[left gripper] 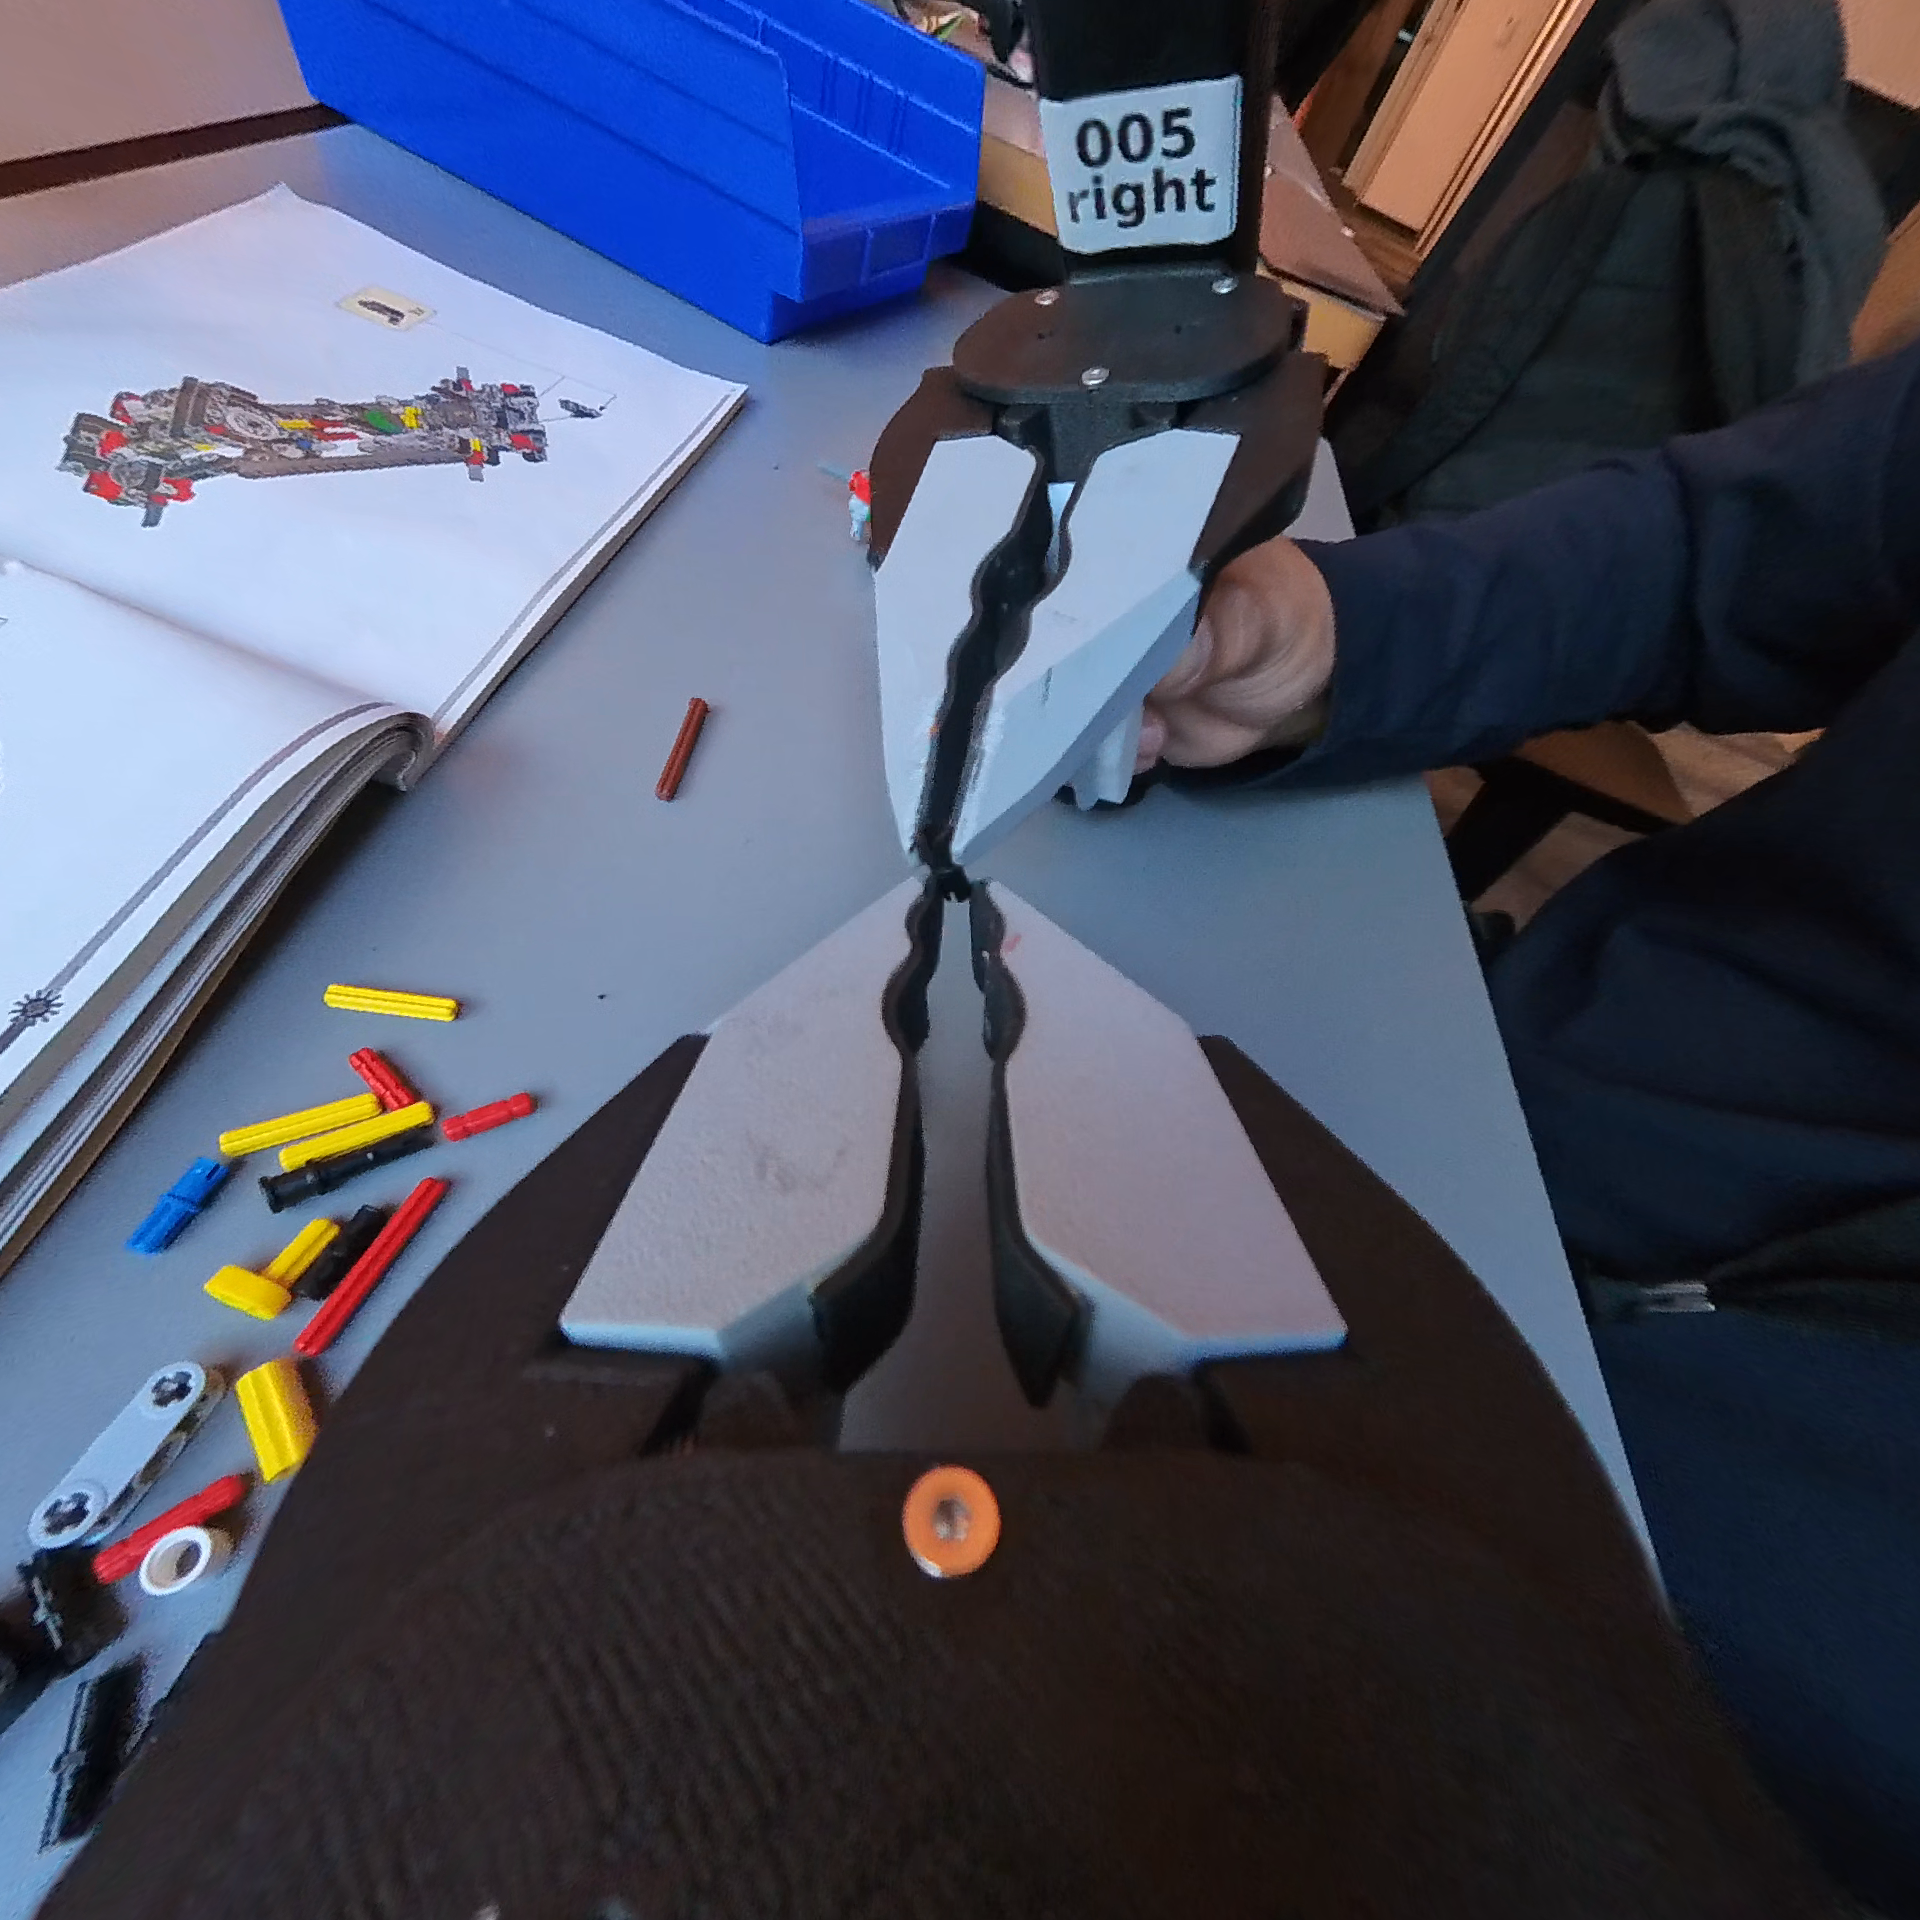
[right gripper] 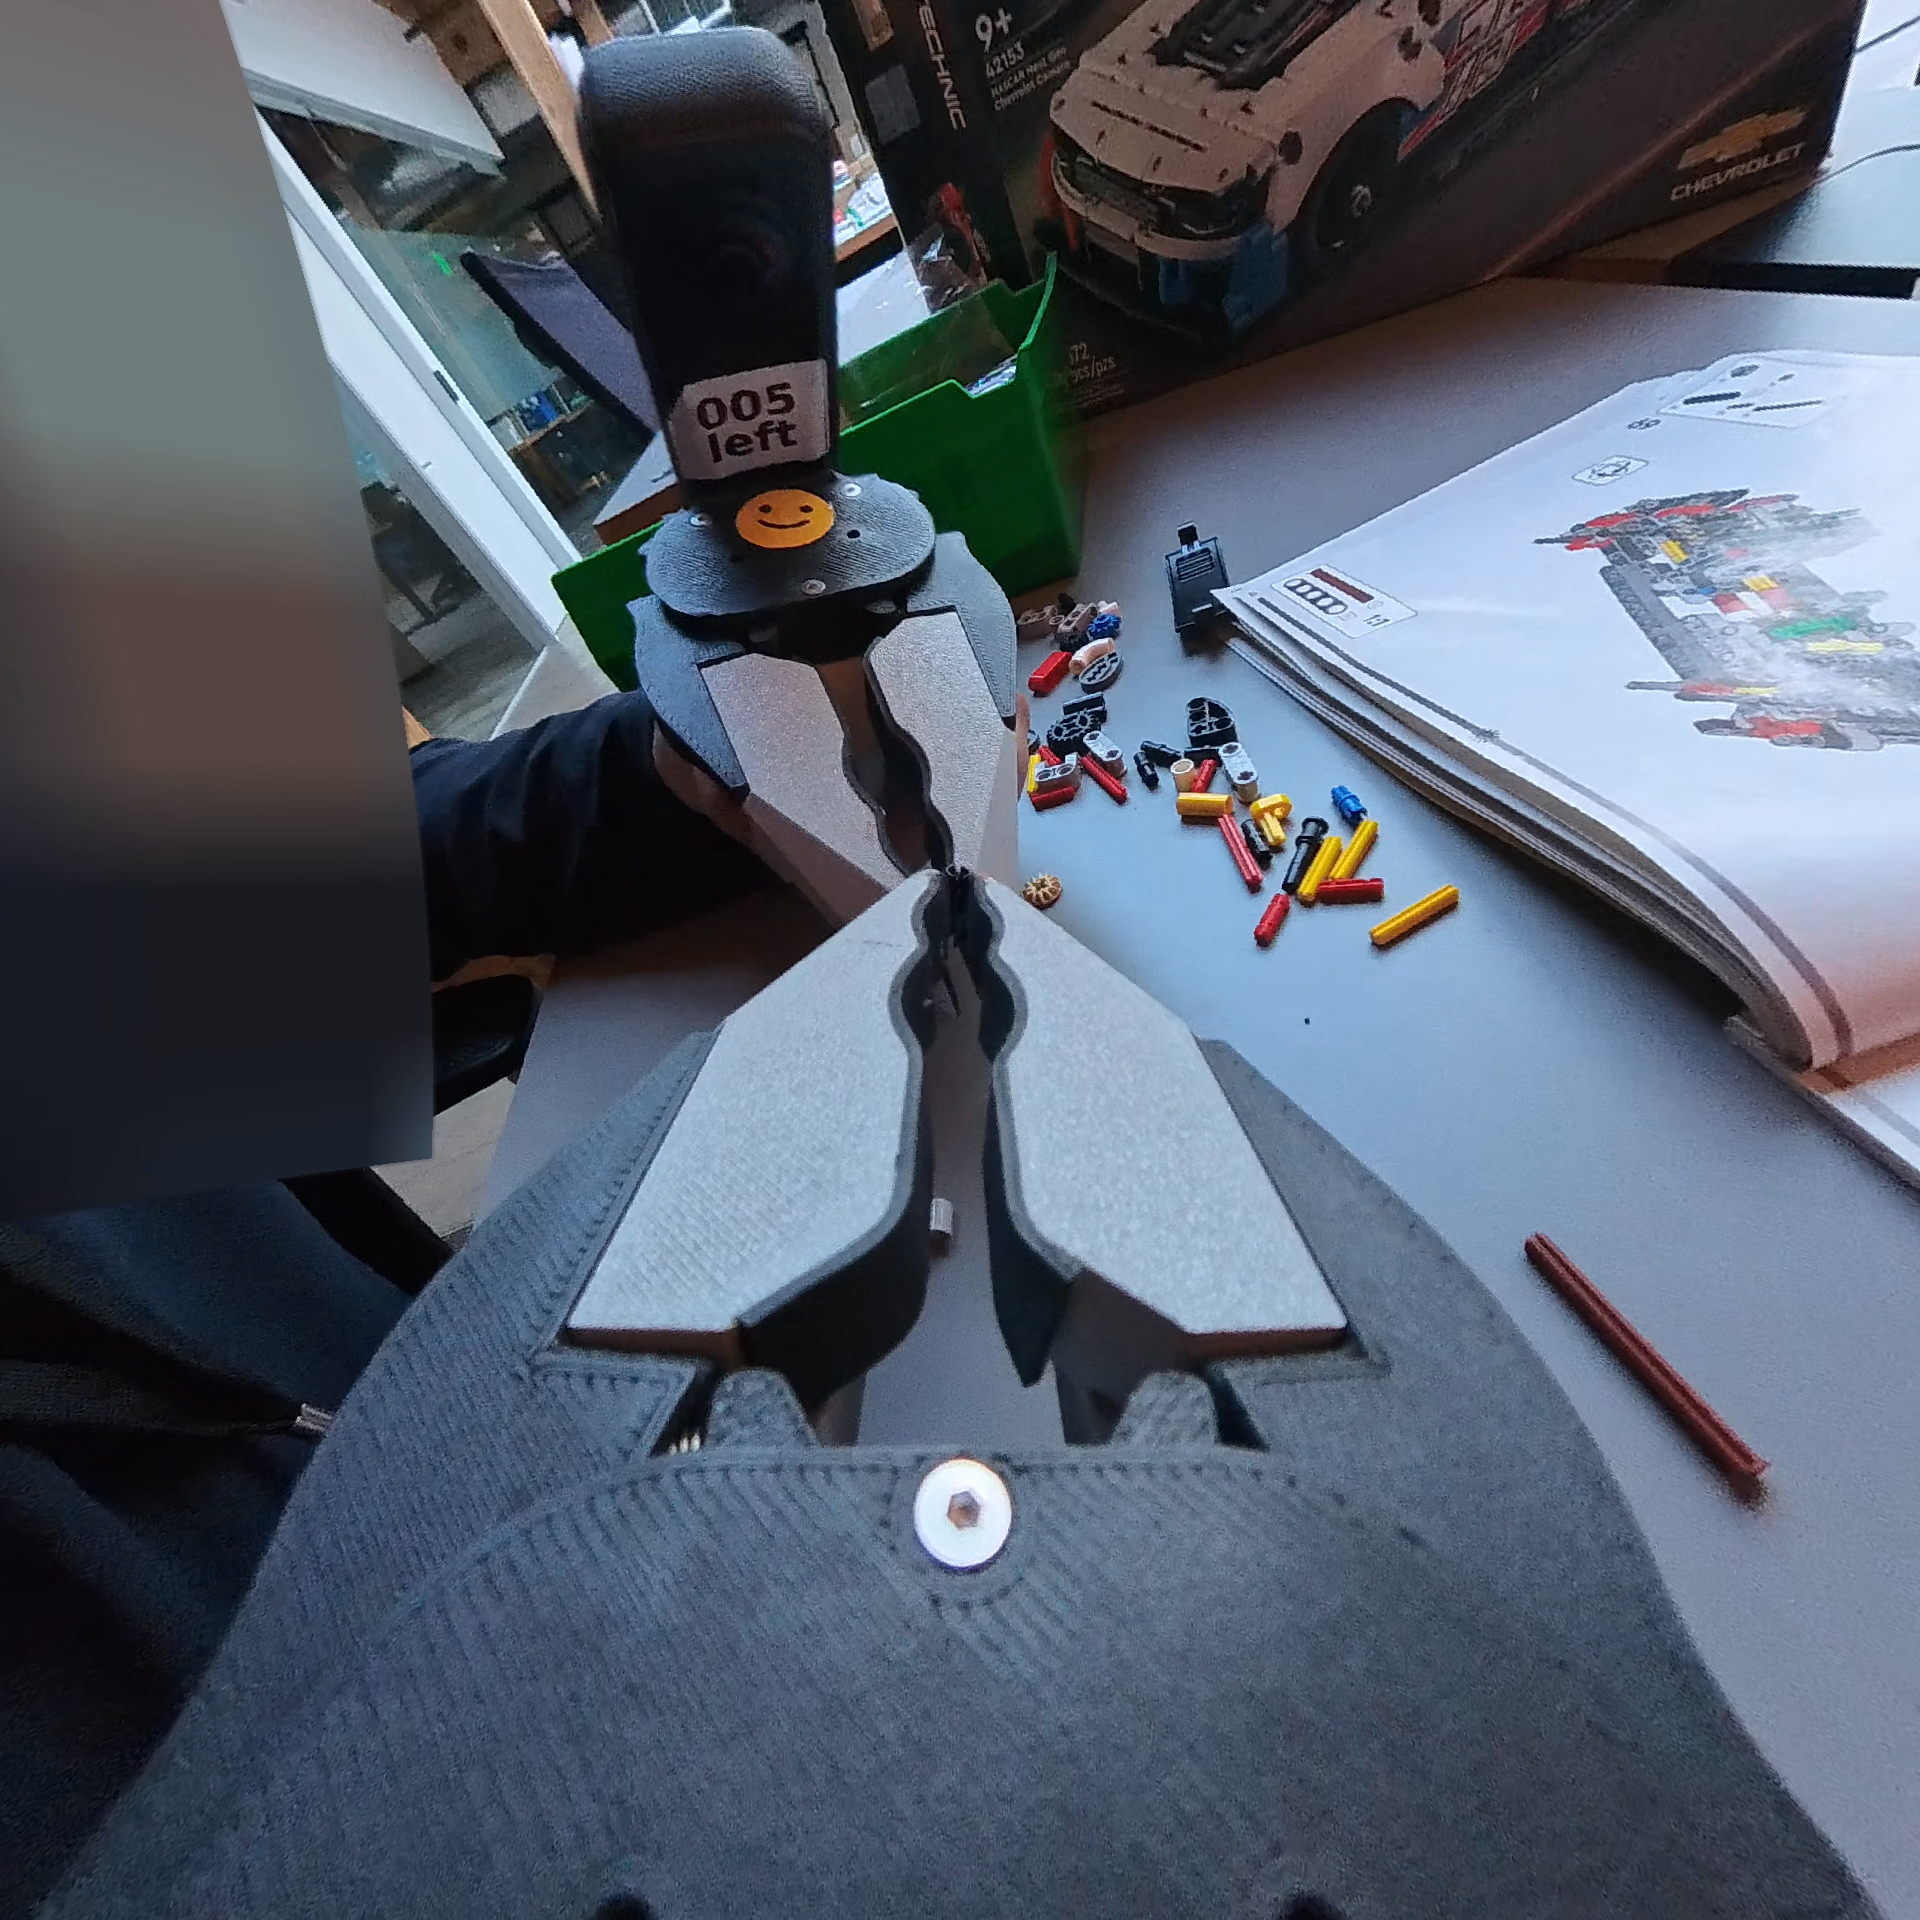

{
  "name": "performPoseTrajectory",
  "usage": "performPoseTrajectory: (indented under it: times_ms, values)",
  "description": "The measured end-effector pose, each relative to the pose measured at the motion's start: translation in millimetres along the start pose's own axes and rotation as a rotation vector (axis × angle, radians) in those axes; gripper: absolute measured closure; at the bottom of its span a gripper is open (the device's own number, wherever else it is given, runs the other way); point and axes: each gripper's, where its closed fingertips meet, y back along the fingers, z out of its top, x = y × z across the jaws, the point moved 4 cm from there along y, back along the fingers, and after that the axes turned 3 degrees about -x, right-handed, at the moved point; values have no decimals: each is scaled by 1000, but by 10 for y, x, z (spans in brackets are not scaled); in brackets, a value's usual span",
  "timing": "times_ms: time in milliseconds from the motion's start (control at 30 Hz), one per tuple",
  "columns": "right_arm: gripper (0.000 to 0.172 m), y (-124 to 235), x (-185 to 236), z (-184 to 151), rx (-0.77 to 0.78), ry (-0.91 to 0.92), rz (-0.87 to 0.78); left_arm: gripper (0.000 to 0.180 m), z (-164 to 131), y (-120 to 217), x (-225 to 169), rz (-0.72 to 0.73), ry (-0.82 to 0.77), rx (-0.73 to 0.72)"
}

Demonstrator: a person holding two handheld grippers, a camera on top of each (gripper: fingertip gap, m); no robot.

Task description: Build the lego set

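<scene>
Tip to tip above the grey bench (left gripper: 1195, 935): the left gripper (left gripper: 948, 891) and right gripper (right gripper: 954, 883) both have their jaws pinched on one small black pin (left gripper: 943, 871), held between them near the bench's near edge. Only the right wrist view shows the green bin (right gripper: 966, 457), the boxed car kit (right gripper: 1403, 156) and a tan gear (right gripper: 1040, 889). Only the left shows the blue bin (left gripper: 644, 135). Both catch the open booklet (left gripper: 312, 520), ribbed plastic rods (left gripper: 390, 1003) and the long brown axle (right gripper: 1647, 1366). Finger pads are wavy, matte grey.
</scene>
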Motion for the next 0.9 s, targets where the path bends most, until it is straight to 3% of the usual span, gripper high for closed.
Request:
performPoseTrajectory:
  times_ms: [167,567,900]
  values:
    - [172,26,-9,-38,31,27,-12,179,-28,-28,4,21,-19,19]
    - [171,8,-9,-149,370,240,-56,179,-193,-93,18,217,-306,218]
    - [171,-38,-9,-122,392,271,-74,180,-236,-89,40,261,-348,262]
